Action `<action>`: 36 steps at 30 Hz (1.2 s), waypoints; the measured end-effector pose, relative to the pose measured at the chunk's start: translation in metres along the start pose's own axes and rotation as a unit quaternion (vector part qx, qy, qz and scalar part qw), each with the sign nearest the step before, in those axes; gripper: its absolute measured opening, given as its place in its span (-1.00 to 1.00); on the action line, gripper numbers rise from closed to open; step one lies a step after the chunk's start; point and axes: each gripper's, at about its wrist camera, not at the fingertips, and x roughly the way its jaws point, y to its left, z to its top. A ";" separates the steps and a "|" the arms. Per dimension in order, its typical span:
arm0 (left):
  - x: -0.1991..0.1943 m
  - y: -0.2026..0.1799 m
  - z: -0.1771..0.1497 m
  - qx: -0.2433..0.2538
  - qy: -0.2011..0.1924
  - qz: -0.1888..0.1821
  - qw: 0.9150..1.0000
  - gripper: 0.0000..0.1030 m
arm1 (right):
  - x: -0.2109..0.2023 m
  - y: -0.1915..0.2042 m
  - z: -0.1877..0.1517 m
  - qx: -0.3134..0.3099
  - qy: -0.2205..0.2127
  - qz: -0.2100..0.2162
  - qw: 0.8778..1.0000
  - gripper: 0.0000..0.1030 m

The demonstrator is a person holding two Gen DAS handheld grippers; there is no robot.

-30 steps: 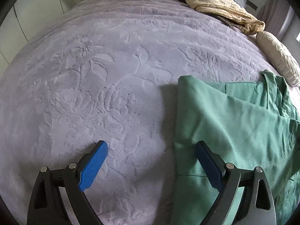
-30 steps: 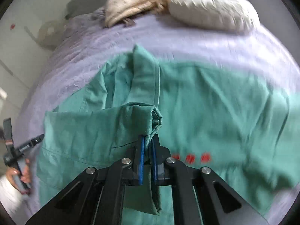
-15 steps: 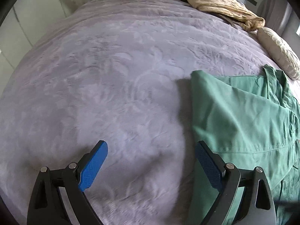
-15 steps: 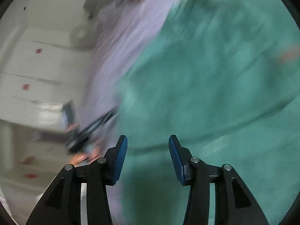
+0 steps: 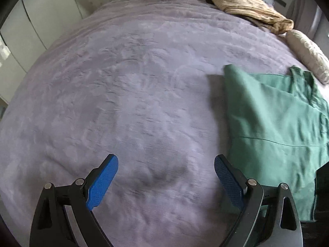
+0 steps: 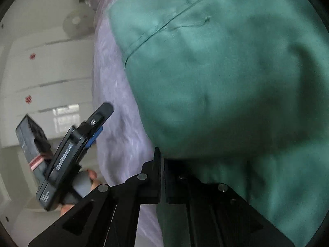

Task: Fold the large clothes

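Lying smooth on the bed's embossed lilac bedspread (image 5: pixel 127 94), the green cotton garment (image 5: pixel 273 123) shows stitched seams. My left claw (image 5: pixel 166 177) gapes wide over bare plush. My right claw (image 6: pixel 162 164) is pinched shut at the garment's hem.

the left tool (image 5: pixel 166 182) points steeply downward with its two blue-padded fingers (image 5: pixel 102 182) spread wide apart and nothing between them. seen from the right wrist view, the same left tool (image 6: pixel 96 127) sits off to the side, tilted, with bare fingers of the left hand (image 6: pixel 90 180) wrapped around its grip. the right tool (image 6: pixel 162 160) angles downward with its fingers drawn together, pads nearly touching; whether any cloth is pinched between them cannot be told.
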 end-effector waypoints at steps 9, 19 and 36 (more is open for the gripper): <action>0.028 -0.052 -0.017 0.051 0.016 0.017 0.998 0.85 | -0.168 -0.015 0.032 -0.092 -0.208 -0.220 0.949 -0.86; 0.011 -0.058 -0.014 0.057 0.025 0.040 0.997 0.85 | -0.265 -0.120 -0.006 0.047 -0.242 -0.210 0.946 -0.89; -0.045 -0.217 -0.037 0.127 0.022 -0.065 0.990 0.85 | -0.365 -0.161 -0.073 0.081 -0.271 -0.115 0.952 0.56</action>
